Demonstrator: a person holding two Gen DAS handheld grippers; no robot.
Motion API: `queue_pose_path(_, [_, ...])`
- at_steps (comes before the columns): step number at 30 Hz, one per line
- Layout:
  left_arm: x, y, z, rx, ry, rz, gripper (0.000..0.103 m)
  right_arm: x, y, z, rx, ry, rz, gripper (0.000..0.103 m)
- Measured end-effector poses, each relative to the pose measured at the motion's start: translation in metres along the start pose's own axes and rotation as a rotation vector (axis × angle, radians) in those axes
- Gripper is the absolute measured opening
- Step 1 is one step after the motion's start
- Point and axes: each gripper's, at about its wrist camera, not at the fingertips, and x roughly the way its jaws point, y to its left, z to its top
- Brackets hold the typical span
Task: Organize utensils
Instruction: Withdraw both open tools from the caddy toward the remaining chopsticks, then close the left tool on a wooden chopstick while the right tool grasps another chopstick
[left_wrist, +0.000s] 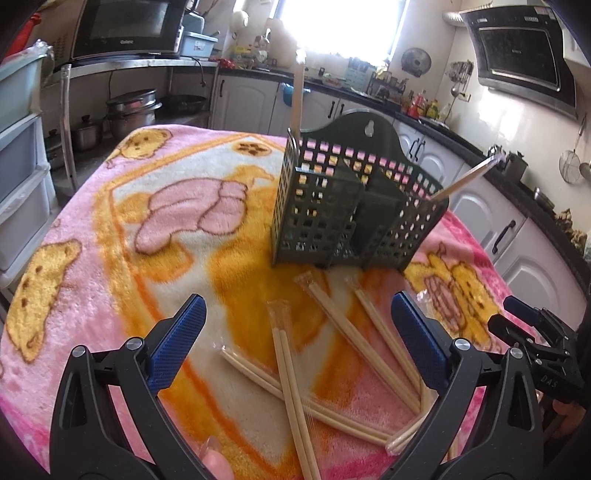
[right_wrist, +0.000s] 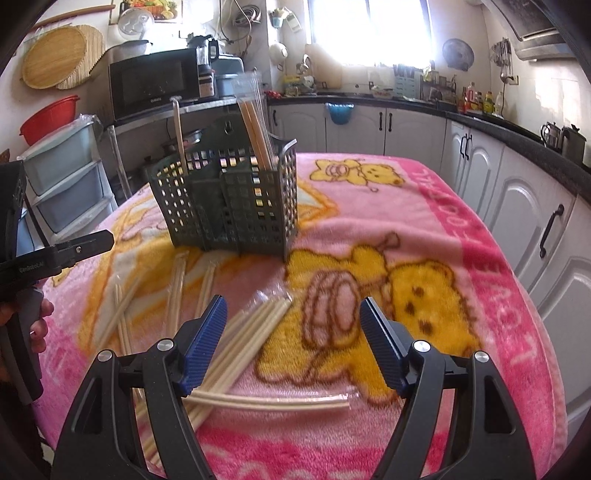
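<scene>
A dark green lattice utensil caddy (left_wrist: 354, 206) stands on the pink cartoon blanket (left_wrist: 110, 229); it also shows in the right wrist view (right_wrist: 229, 199). A wrapped chopstick pair (left_wrist: 297, 92) stands in its left compartment and another (left_wrist: 465, 177) leans out on the right. Several wrapped chopstick pairs (left_wrist: 291, 376) lie loose on the blanket before it. My left gripper (left_wrist: 299, 339) is open and empty above them. My right gripper (right_wrist: 293, 332) is open and empty above more loose pairs (right_wrist: 255, 332). It also shows at the right edge of the left wrist view (left_wrist: 535, 332).
Kitchen cabinets and a black counter (right_wrist: 480, 122) run along the back and right. A microwave (right_wrist: 155, 81) and plastic drawers (right_wrist: 62, 177) stand at the left. Pots (left_wrist: 129, 114) sit on a shelf behind the table. The blanket's edge drops off at the right.
</scene>
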Motion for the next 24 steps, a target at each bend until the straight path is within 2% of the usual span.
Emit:
queue_pose_path(16, [0.035, -0.008, -0.012, 0.065, 0.135, -0.025, 0.092, 0.010, -0.027, -0.031, 0.132, 0.127, -0.029, 0.071])
queue_pose_path(18, [0.039, -0.007, -0.012, 0.064, 0.147, -0.023, 0.087, 0.011, -0.029, -0.034, 0.147, 0.143, -0.030, 0.071])
queue_pose_path(24, [0.052, 0.002, -0.008, 0.043, 0.189, -0.028, 0.070, 0.016, -0.035, -0.041, 0.192, 0.178, -0.020, 0.059])
